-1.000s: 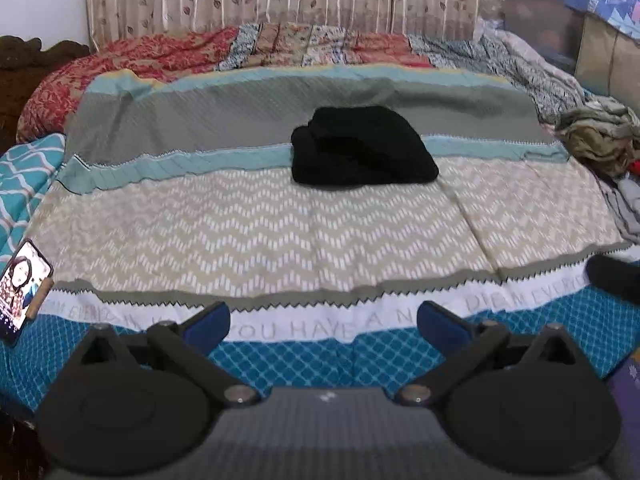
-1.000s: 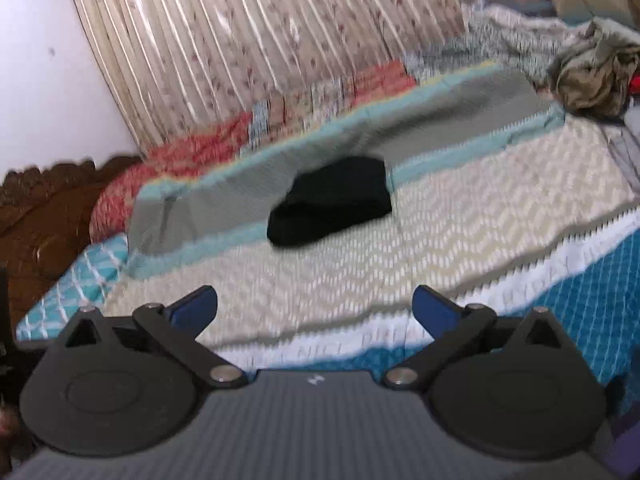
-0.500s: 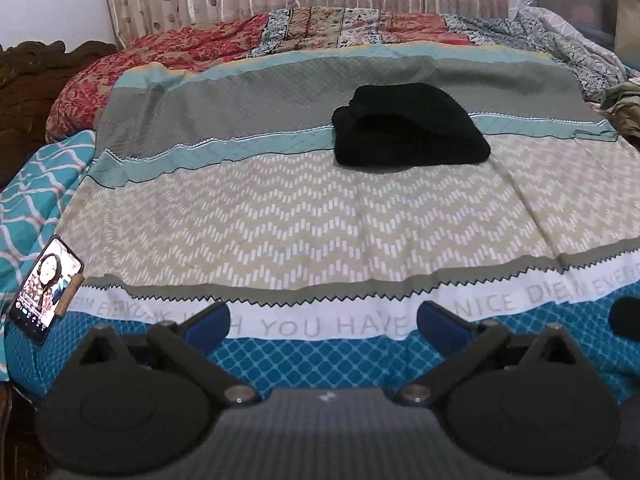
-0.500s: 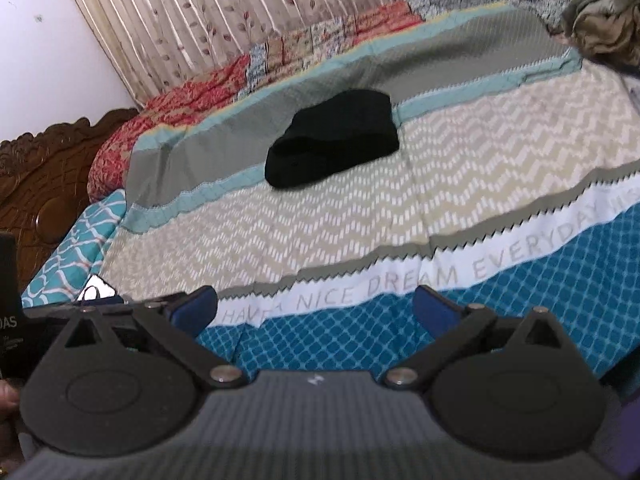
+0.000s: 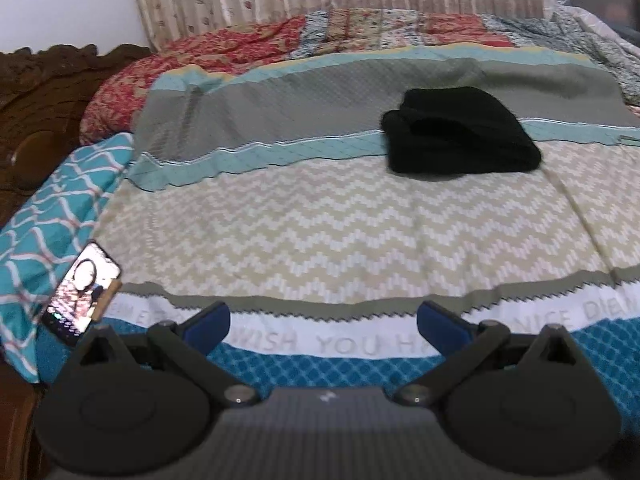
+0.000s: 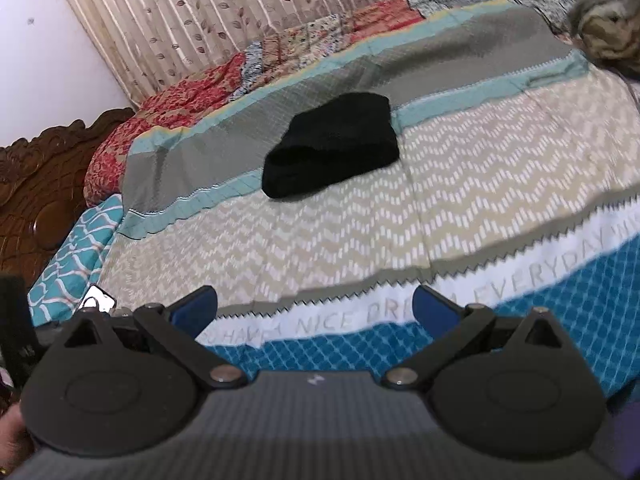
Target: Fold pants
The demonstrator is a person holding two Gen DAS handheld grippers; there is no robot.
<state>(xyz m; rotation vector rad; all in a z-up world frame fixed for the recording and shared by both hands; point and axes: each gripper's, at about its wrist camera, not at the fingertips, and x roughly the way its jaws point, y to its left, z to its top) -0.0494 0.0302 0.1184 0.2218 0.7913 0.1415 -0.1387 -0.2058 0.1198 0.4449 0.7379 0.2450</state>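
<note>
The black pants (image 5: 460,136) lie folded in a compact bundle on the grey and teal stripes of the bedspread (image 5: 320,232), far from both grippers; they also show in the right wrist view (image 6: 332,148). My left gripper (image 5: 324,326) is open and empty, held over the near edge of the bed. My right gripper (image 6: 316,312) is open and empty too, held over the near edge further right, and tilted.
A lit phone (image 5: 82,294) lies at the bed's near left corner on a teal patterned pillow (image 5: 52,216). A carved wooden headboard (image 6: 44,188) stands left. Rumpled clothes (image 6: 608,36) lie at the far right. Curtains hang behind the bed.
Both grippers have swung left and drawn back from the bed; the pants now sit further right in the left view. The pants have not moved. Both stay open.
</note>
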